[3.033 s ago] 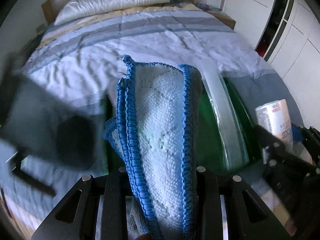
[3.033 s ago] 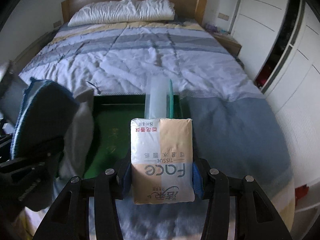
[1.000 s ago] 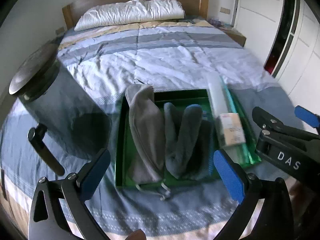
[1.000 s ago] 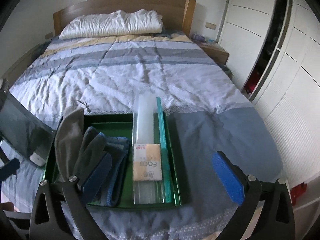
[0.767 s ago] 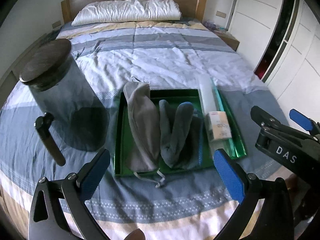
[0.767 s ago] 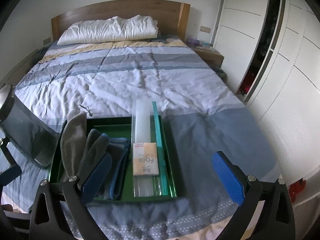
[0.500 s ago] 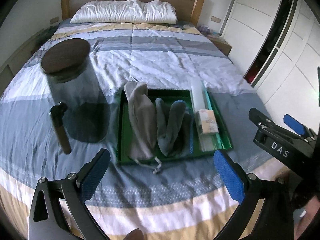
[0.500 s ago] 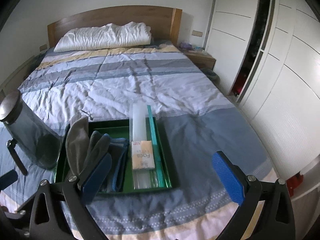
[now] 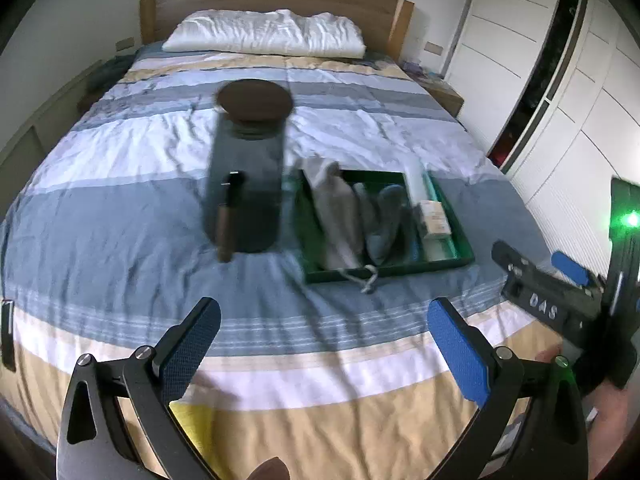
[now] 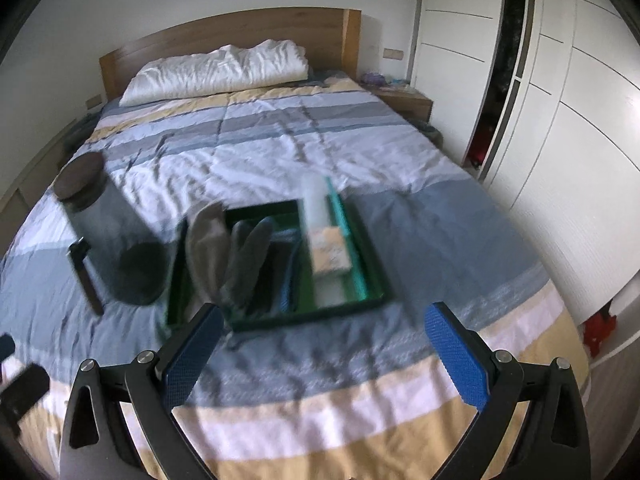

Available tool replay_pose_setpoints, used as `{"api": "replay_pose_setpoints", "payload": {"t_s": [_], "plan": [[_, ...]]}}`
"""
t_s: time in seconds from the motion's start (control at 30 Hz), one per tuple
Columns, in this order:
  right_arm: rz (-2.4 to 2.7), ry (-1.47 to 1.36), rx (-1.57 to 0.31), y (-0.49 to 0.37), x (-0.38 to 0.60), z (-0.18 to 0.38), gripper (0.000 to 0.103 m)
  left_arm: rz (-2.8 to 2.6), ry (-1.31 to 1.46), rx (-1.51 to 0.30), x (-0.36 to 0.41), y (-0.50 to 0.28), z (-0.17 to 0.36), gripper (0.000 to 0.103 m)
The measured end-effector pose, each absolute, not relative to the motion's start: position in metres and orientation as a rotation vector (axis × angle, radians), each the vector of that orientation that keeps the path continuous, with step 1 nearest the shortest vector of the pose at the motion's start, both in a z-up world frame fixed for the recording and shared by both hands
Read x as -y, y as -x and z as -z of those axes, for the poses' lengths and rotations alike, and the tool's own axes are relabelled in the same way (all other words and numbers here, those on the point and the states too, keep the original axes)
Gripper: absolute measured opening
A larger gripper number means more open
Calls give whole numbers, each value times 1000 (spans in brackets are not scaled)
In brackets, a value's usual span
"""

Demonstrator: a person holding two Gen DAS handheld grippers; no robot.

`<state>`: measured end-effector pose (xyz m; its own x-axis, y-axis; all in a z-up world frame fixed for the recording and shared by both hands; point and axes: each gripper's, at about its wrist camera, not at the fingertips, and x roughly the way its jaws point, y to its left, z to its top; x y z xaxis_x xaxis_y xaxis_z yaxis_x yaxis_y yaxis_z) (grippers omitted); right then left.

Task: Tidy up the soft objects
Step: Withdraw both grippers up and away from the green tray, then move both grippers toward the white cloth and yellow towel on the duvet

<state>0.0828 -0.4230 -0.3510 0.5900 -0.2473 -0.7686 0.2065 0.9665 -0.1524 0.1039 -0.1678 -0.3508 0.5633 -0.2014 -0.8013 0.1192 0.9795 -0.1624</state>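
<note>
A green tray (image 9: 464,258) (image 10: 376,292) lies on the bed. In it stand a grey pouch (image 9: 334,208) (image 10: 206,240), a folded grey and blue cloth (image 9: 382,224) (image 10: 256,256), a tissue pack (image 9: 434,218) (image 10: 328,254) and a clear box (image 9: 414,176) (image 10: 314,198). My left gripper (image 9: 324,346) is open and empty, well back from the tray over the foot of the bed. My right gripper (image 10: 320,344) is open and empty, also short of the tray; it shows at the right of the left wrist view (image 9: 560,280).
A dark jar with a round lid (image 9: 246,184) (image 10: 108,236) stands left of the tray, with a brush-like tool (image 9: 228,216) (image 10: 84,276) against it. The striped bedspread (image 9: 120,208), a pillow (image 9: 264,38) and white wardrobes (image 10: 560,120) surround.
Both grippers let go of the cloth and the tissue pack, which now sit in the tray. Both have pulled back and up from the tray; the left view has swung left.
</note>
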Motion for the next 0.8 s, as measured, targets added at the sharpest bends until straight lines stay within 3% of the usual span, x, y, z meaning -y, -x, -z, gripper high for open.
{"api": "replay_pose_setpoints", "payload": {"t_s": [0.8], "plan": [[270, 39, -943, 2, 276, 314, 103, 227, 79, -955, 3, -48, 323, 101]]}}
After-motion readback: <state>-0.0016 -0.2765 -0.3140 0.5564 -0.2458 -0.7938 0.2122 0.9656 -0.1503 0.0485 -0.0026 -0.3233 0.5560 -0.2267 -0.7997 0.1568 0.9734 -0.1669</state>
